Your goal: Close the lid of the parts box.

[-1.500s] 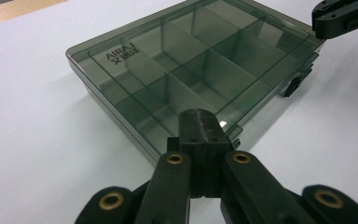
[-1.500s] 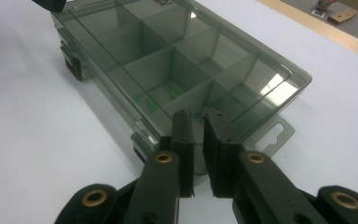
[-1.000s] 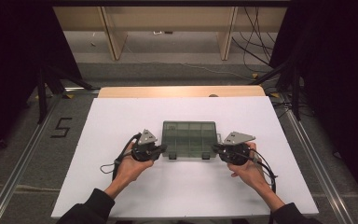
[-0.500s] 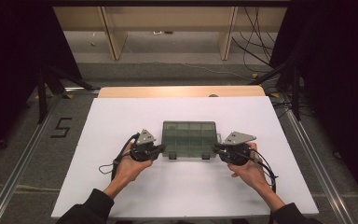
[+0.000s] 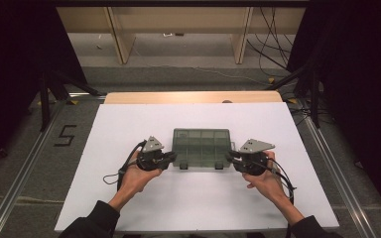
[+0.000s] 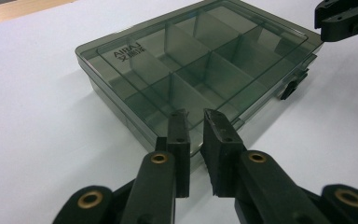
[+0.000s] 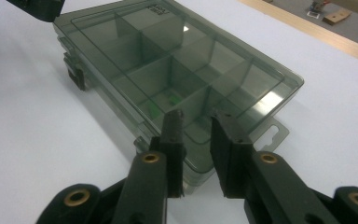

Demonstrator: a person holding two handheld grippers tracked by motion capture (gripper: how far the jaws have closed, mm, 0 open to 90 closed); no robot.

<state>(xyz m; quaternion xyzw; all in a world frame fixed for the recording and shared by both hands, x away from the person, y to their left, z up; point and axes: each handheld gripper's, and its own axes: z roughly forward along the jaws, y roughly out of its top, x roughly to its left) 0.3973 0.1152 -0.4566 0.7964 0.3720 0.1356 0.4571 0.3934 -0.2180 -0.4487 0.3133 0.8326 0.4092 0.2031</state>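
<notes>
Smoky clear plastic makes up the box (image 5: pixel 201 147), which lies lid-shut at the centre of the high view on the white table (image 5: pixel 129 124), its inner dividers showing through the lid and its two latches on the lower edge. In the left gripper view the box (image 6: pixel 196 70) fills the upper middle; in the right gripper view it (image 7: pixel 168 74) runs from upper left to centre.

Left gripper (image 5: pixel 171 157) sits at the box's lower left corner, its jaws a narrow gap apart with nothing between them, tips at the box edge (image 6: pixel 195 116). Right gripper (image 5: pixel 231 157) sits at the lower right corner, jaws likewise slightly parted and empty (image 7: pixel 196 116). Each gripper's tips show in the other's view, at a top corner.

Beyond the table a wooden strip (image 5: pixel 193 96) borders its far edge; a "5" (image 5: pixel 65 135) marks the floor at left. Nothing lies between grippers and box.

Against the earlier frames, box and hands sit the same.
</notes>
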